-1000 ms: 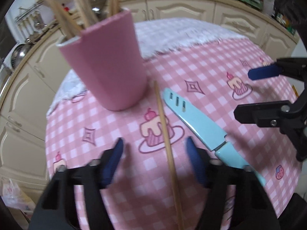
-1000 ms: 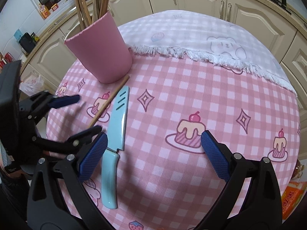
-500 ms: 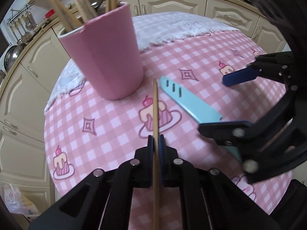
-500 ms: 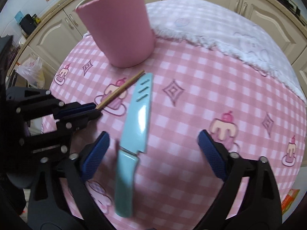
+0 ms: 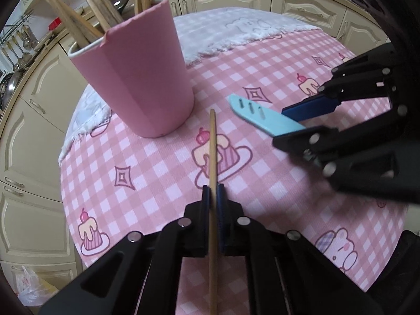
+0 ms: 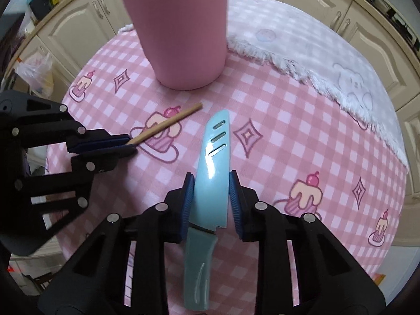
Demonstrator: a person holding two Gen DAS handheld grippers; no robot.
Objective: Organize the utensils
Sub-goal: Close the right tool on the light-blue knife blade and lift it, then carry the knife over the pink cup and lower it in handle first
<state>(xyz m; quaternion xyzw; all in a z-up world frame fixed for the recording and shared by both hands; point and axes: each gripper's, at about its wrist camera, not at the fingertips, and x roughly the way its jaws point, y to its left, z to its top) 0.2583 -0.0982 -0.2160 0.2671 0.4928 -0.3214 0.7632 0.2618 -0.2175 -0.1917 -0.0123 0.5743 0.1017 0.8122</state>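
Observation:
A pink cup (image 5: 136,78) holding several wooden sticks stands on the pink checked tablecloth; it also shows in the right wrist view (image 6: 181,29). My left gripper (image 5: 213,197) is shut on a wooden chopstick (image 5: 213,152), whose tip points toward the cup; the chopstick also shows in the right wrist view (image 6: 168,123). My right gripper (image 6: 211,183) is shut on the sheath of a light blue knife (image 6: 212,173), with its handle toward the camera. The knife (image 5: 262,116) and right gripper (image 5: 296,120) show at the right of the left wrist view. The left gripper (image 6: 131,144) shows at the left of the right wrist view.
A white fringed cloth (image 6: 315,52) covers the far part of the round table (image 6: 328,136). Cream kitchen cabinets (image 5: 34,120) surround the table. A plastic bag (image 6: 34,73) lies on the floor at the left.
My left gripper shut on the chopstick. My right gripper moved over the knife and shut on its sheath. Both grippers have come nearer the cup.

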